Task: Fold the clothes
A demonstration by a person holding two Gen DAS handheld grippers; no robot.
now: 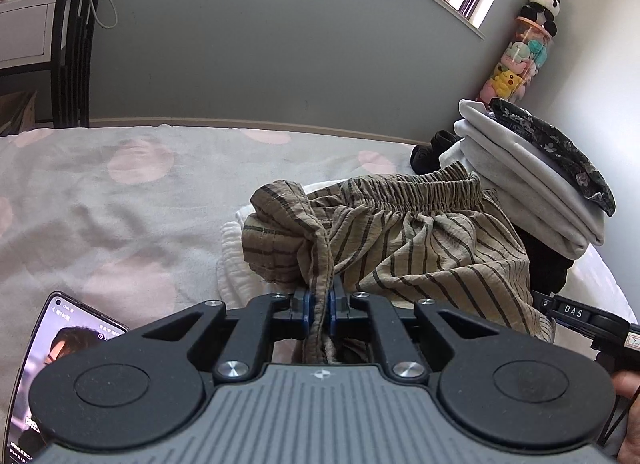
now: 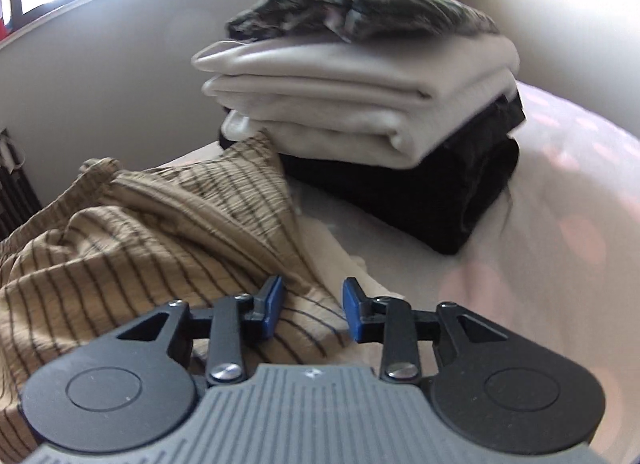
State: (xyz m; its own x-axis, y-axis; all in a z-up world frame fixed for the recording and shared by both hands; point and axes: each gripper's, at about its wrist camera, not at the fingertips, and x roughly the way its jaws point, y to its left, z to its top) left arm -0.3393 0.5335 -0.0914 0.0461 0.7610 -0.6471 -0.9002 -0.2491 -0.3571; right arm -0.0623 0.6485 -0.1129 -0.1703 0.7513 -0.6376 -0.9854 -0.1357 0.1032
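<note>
Tan shorts with dark stripes and an elastic waistband (image 1: pixel 404 232) lie crumpled on the bed. My left gripper (image 1: pixel 319 310) is shut on a bunched fold of the striped shorts, which runs between its blue pads. In the right wrist view the same shorts (image 2: pixel 132 232) lie at the left. My right gripper (image 2: pixel 313 306) is open, low over a corner of the shorts, with nothing between its pads. Part of the right gripper's body (image 1: pixel 580 318) shows at the right edge of the left wrist view.
A stack of folded clothes (image 2: pixel 360 104), black at the bottom, white in the middle, dark floral on top, stands behind the shorts (image 1: pixel 532 184). A white garment (image 1: pixel 236 264) lies under the shorts. A phone (image 1: pixel 60 348) lies at the near left. The bedsheet (image 1: pixel 100 204) is white with pink dots.
</note>
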